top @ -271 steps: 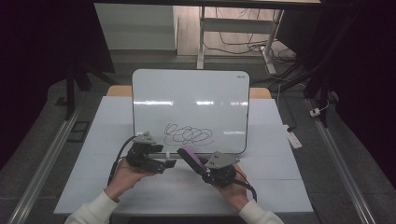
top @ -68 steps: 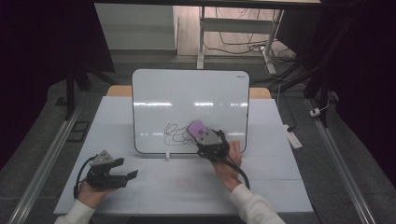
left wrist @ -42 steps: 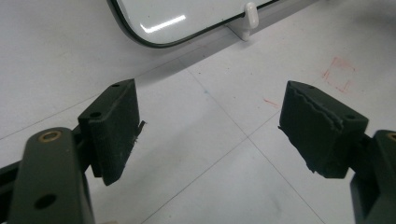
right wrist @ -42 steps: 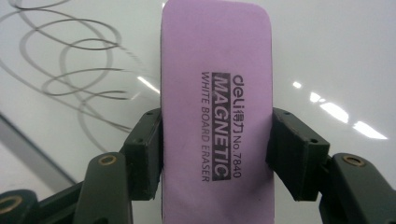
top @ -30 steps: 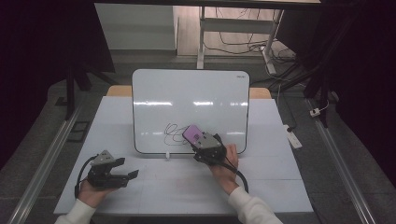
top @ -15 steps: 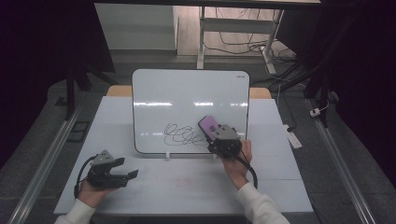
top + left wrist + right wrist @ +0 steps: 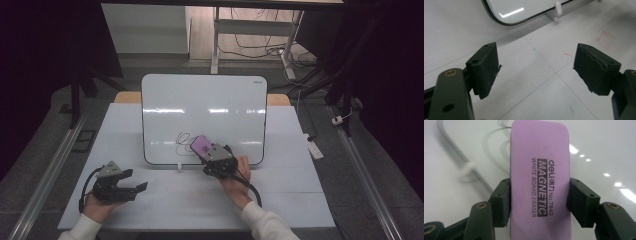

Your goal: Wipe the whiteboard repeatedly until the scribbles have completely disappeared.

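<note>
The right gripper (image 7: 209,151) clamps a purple eraser (image 7: 539,180) against the whiteboard (image 7: 210,107), over the scribble (image 7: 183,139). Clean wiping likely needs flat, even pressure across each line. The left gripper (image 7: 536,70) rests spread apart on the table (image 7: 280,195).

A: Whiteboard (image 7: 210,107)?
B: Glossy, smooth, mirroring ceiling lights; thin dark rim.
A: Eraser (image 7: 539,180)?
B: Matt lilac plastic, smooth, black print.
A: Left gripper (image 7: 536,72)?
B: Matt black pads, one face ridged and frayed; brass-coloured rivets.
A: Table (image 7: 310,200)?
B: Matt white, faintly scuffed.
</note>
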Available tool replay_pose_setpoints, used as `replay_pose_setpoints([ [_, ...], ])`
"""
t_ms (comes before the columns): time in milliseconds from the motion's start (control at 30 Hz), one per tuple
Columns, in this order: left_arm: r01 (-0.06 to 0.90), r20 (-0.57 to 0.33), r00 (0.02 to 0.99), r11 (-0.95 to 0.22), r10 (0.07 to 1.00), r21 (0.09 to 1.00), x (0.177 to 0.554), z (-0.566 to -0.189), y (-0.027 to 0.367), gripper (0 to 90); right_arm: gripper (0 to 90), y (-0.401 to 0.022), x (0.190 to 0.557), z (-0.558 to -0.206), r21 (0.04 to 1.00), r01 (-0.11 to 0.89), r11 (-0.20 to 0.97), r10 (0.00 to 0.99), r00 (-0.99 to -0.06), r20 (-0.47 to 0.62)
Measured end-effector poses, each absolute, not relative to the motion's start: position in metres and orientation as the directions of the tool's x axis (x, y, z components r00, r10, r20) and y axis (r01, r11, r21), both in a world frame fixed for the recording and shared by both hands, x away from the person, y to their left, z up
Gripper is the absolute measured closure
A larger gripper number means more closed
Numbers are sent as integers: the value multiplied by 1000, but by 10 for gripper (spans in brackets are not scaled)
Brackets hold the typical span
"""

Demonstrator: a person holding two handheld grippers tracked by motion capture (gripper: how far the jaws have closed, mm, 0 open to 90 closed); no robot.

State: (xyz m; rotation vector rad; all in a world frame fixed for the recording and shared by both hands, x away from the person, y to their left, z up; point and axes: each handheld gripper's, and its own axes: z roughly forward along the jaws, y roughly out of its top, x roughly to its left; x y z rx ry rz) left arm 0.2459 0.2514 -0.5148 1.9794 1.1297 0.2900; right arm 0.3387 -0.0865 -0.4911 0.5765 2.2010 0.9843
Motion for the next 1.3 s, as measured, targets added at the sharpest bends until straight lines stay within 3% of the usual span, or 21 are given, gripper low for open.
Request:
replay_pose_setpoints([
  [233,610,-185,571,-262,800,748,246,-515,251,213,397,-123,357,-469,828,169,535,729,-588,-351],
  [400,612,-187,569,-261,801,747,246,-515,251,213,397,-126,360,-466,835,167,525,741,-571,-352],
  [900,607,-185,574,-263,798,750,244,-513,251,213,398,-49,332,-502,770,80,633,569,-723,-392],
  [1000,610,-190,568,-255,801,750,245,-514,253,214,397,-58,336,-496,783,101,614,595,-711,-375],
  [1300,609,-190,569,-255,800,751,245,-513,252,214,397,-134,365,-461,854,164,494,774,-530,-347],
])
